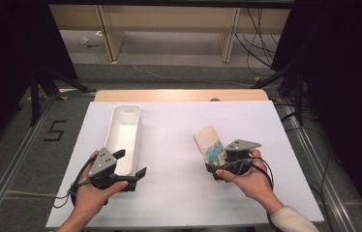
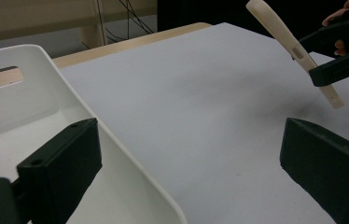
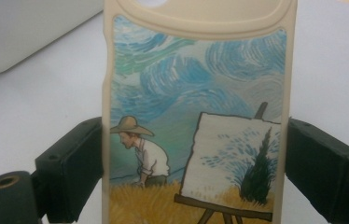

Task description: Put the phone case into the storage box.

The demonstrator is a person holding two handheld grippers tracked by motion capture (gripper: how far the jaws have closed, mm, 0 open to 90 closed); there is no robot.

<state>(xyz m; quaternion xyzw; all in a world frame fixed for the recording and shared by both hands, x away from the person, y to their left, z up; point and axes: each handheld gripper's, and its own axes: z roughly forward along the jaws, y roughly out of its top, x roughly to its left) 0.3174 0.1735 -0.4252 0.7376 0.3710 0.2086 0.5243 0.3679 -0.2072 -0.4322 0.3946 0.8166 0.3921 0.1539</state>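
Observation:
A cream phone case (image 1: 209, 143) with a painted scene of a man in a straw hat at an easel (image 3: 196, 121) is lifted off the white table cover, tilted. My right gripper (image 1: 216, 166) is shut on its lower end, a jaw on each side edge. In the left gripper view the phone case (image 2: 290, 46) shows edge-on at upper right with the right gripper (image 2: 338, 51) clamped on it. A long white bin (image 1: 123, 135) lies left of centre, empty. My left gripper (image 1: 131, 164) is open at the bin's near end, one jaw over the bin (image 2: 32, 107), the other over the cover.
A white sheet (image 1: 179, 159) covers the table, with a strip of wooden tabletop (image 1: 179, 94) at its far edge. Black tripod legs stand at both far corners. Cables lie on the floor behind. A "5" mark (image 1: 54, 130) is on the floor at left.

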